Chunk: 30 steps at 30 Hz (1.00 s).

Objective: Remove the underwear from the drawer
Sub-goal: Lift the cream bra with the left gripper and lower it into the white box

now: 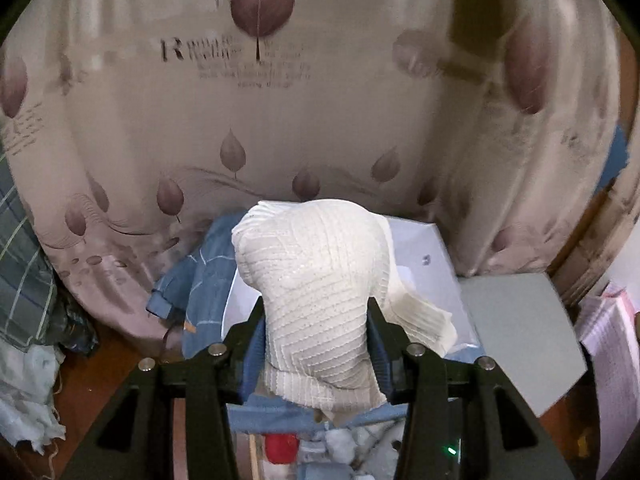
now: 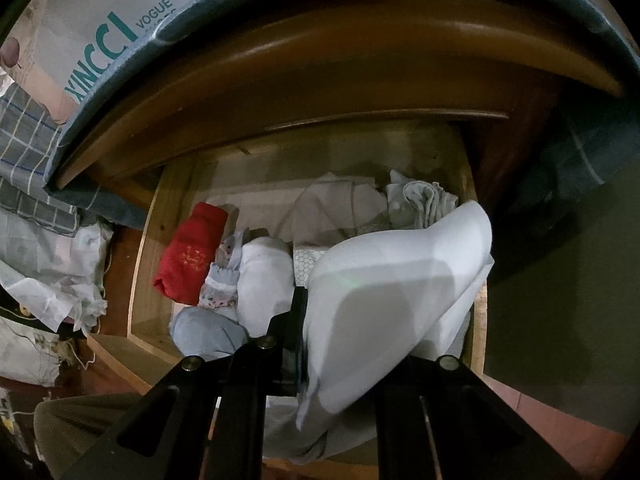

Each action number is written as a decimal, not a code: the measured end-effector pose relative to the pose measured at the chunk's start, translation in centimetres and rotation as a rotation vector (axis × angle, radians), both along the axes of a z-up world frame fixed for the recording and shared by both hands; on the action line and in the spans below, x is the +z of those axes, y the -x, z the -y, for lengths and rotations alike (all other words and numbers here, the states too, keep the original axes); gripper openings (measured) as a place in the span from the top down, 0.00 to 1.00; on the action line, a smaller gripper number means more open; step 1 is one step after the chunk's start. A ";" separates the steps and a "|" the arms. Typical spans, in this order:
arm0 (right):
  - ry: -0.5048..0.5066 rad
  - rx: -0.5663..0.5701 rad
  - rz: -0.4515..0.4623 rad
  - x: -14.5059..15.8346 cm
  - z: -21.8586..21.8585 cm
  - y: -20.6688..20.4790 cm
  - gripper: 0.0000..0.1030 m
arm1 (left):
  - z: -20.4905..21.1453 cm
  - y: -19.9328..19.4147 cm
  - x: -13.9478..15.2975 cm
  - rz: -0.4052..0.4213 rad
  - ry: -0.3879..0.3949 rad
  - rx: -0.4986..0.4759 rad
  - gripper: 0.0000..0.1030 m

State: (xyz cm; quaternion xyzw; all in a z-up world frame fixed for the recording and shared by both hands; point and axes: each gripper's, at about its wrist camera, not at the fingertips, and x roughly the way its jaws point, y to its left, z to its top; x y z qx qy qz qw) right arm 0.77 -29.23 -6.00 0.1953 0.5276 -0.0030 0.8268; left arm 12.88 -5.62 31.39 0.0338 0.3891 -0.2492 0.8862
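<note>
The left wrist view showed what the right one did not: a beige curtain (image 1: 320, 120) printed with purple leaves filling the background, a blue garment (image 1: 200, 280) draped beside a white box (image 1: 432, 248), and a grey board (image 1: 520, 332) lying to the right of that box. In that view the left gripper (image 1: 316, 320) had its fingers (image 1: 252, 328) part way apart and clamped on a bunched cream ribbed piece of underwear (image 1: 316, 280), which bulged up between and above them, held clear of everything behind it. Low in the same picture, between the gripper's arms, a red patch and pale cloth showed, too small to make out. The right wrist view alone showed the wooden drawer (image 2: 148, 248) pulled open under a dark brown rounded edge (image 2: 320, 64), with a carton printed in green letters (image 2: 100, 32) resting on top at the upper left. Inside the drawer lay a folded red cloth (image 2: 188, 256), a small patterned frilled piece (image 2: 224, 280), a white rolled garment (image 2: 264, 280), a grey garment (image 2: 208, 332) near the front, and crumpled pale cloths (image 2: 420, 200) at the back. The right gripper (image 2: 340, 312) had its fingers drawn together on a smooth white cloth (image 2: 400, 280), which hung over the right finger and hid it, with only the left finger (image 2: 298, 312) visible as a dark edge against the fabric. That cloth hung above the drawer's right side. Checked bedding (image 2: 28, 152) and rumpled white fabric (image 2: 60, 280) lay left of the drawer.
</note>
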 end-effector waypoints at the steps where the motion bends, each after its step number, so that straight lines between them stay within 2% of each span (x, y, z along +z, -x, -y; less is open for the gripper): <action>1: 0.004 0.005 0.001 0.0 0.0 0.0 0.89 | 0.4 -0.9 -0.7 -0.014 -0.004 0.004 0.56; 3: 0.013 0.011 0.001 0.0 -0.1 0.0 0.89 | 1.4 -3.2 -2.3 -0.040 -0.028 0.004 0.56; 7: -0.017 0.007 -0.002 0.0 0.1 -0.1 0.89 | 3.0 -5.7 -4.9 -0.025 -0.106 0.008 0.56; 12: -0.034 0.004 -0.003 -0.1 0.3 -0.1 0.89 | 4.1 -8.5 -7.8 -0.068 -0.105 0.038 0.56; 16: -0.035 0.012 -0.014 -0.3 0.2 -0.3 0.89 | 4.1 -9.2 -10.2 -0.089 -0.131 0.069 0.56; 21: -0.029 0.018 -0.008 0.0 0.0 -0.3 0.89 | 3.6 -9.0 -12.9 -0.155 -0.148 0.105 0.56; 25: -0.041 0.012 -0.001 0.1 0.2 -0.3 0.89 | 3.4 -8.2 -13.8 -0.160 -0.192 0.147 0.56; 30: -0.042 0.012 -0.003 0.1 0.2 -0.3 0.88 | 3.2 -6.8 -13.9 -0.180 -0.182 0.204 0.56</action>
